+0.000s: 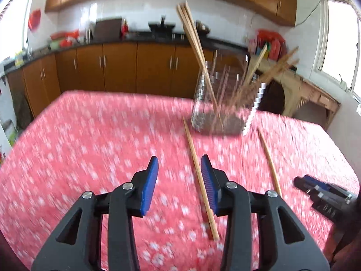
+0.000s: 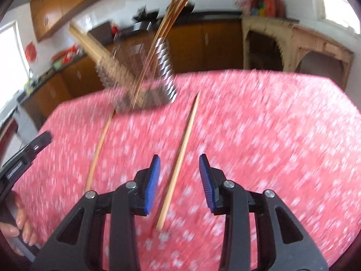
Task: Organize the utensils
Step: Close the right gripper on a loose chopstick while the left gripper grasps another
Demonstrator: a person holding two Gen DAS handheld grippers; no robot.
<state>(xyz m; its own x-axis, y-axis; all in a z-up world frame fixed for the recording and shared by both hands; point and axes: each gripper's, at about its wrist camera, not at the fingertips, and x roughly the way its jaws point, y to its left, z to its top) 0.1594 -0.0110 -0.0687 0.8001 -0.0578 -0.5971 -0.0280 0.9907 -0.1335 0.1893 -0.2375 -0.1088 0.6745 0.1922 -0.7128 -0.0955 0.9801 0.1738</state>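
Two chopsticks left on the cloth, lower centre; my left tongs (image 1: 179, 180) and right tongs (image 2: 179, 180) gape empty, next pinch one each for the holder (image 1: 222, 103)

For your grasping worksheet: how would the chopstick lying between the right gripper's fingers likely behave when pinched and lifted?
The chopstick looks thin, straight and wooden: probably stiff and light. It lies flat on the tablecloth, so the open right gripper may find it hard to grasp.

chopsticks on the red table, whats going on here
A person is tidying chopsticks into a wire holder that already has several standing in it. Two loose ones lie on the red tablecloth. The left claw is open over the left chopstick; the right claw is open over the right chopstick. Neither is gripped yet.
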